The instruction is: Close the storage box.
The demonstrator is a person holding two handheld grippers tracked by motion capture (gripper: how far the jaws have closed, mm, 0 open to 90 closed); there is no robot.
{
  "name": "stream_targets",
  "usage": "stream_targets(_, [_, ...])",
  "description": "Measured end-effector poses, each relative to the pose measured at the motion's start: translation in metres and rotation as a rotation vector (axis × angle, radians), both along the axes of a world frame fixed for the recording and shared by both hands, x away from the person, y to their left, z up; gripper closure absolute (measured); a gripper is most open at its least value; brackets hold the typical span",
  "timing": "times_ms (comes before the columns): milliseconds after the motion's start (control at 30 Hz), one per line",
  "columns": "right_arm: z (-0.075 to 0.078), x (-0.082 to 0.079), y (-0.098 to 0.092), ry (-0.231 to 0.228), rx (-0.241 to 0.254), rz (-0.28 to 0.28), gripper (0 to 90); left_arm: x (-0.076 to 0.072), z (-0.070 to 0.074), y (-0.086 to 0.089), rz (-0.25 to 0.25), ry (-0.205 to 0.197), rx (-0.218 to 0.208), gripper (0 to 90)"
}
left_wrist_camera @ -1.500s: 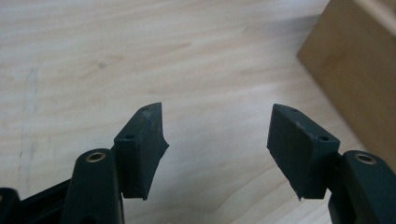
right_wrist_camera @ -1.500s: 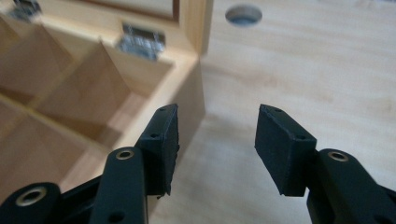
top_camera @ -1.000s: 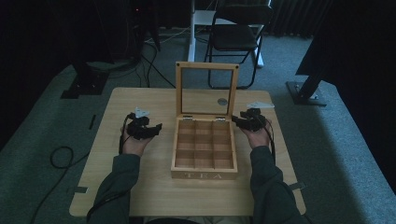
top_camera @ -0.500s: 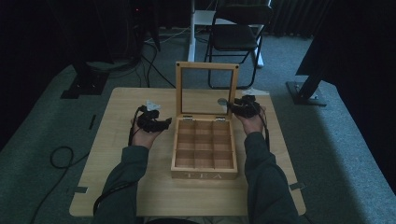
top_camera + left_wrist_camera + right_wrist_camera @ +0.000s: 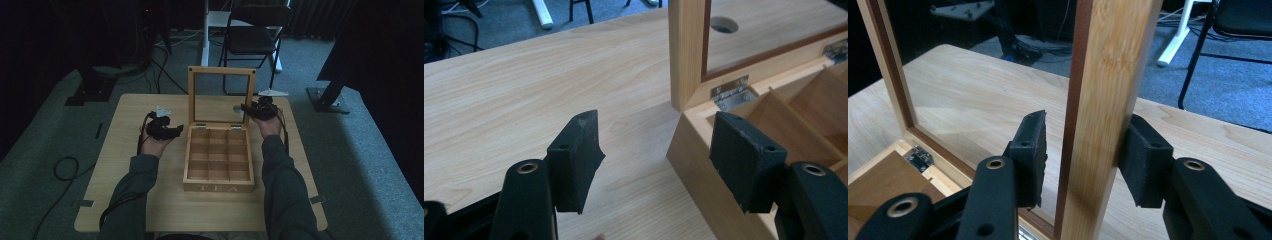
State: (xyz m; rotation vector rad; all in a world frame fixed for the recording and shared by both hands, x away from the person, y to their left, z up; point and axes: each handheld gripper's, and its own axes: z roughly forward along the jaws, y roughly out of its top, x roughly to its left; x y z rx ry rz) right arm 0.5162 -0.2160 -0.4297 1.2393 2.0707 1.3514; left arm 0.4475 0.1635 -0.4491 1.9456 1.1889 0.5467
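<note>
A wooden tea box (image 5: 218, 188) with empty compartments sits mid-table, its glass-paned lid (image 5: 221, 71) standing upright. My left gripper (image 5: 176, 131) is at the box's back left corner. Its jaws (image 5: 655, 119) are open, one over the table and one over the box wall (image 5: 694, 150) near a hinge (image 5: 729, 90). My right gripper (image 5: 246, 108) straddles the lid's right upright (image 5: 1108, 75). Its jaws (image 5: 1087, 122) have just been closing. The right pad (image 5: 1143, 160) lies against the wood, while a gap remains at the left pad (image 5: 1030, 155).
The light wooden table (image 5: 150, 210) has a round cable hole (image 5: 237, 108) behind the lid. A black chair (image 5: 255, 35) stands beyond the far edge. Cables (image 5: 65, 167) lie on the carpet at the left.
Both hands moved inward and away from the person toward the box's back. The right gripper came around the lid's right edge and its jaws narrowed. The left gripper reached the box's left corner.
</note>
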Motion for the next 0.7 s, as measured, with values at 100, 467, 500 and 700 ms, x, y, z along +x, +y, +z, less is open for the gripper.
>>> stream_targets(100, [0.000,-0.005,-0.001,-0.020,0.000,0.005,57.2,0.003,0.004,-0.004,-0.002,-0.006,-0.001,37.8])
stream_targets(467, [0.002,-0.034,-0.001,-0.104,-0.033,0.022,56.7,0.007,0.032,-0.025,-0.008,-0.072,-0.016,49.0])
stream_targets(500, [0.003,-0.037,0.000,-0.108,-0.041,0.025,56.6,0.007,0.035,-0.026,-0.012,-0.077,-0.017,50.4])
stream_targets(700, [0.007,-0.048,-0.001,-0.115,-0.093,0.061,56.6,0.002,0.048,-0.027,-0.019,-0.107,-0.054,57.9])
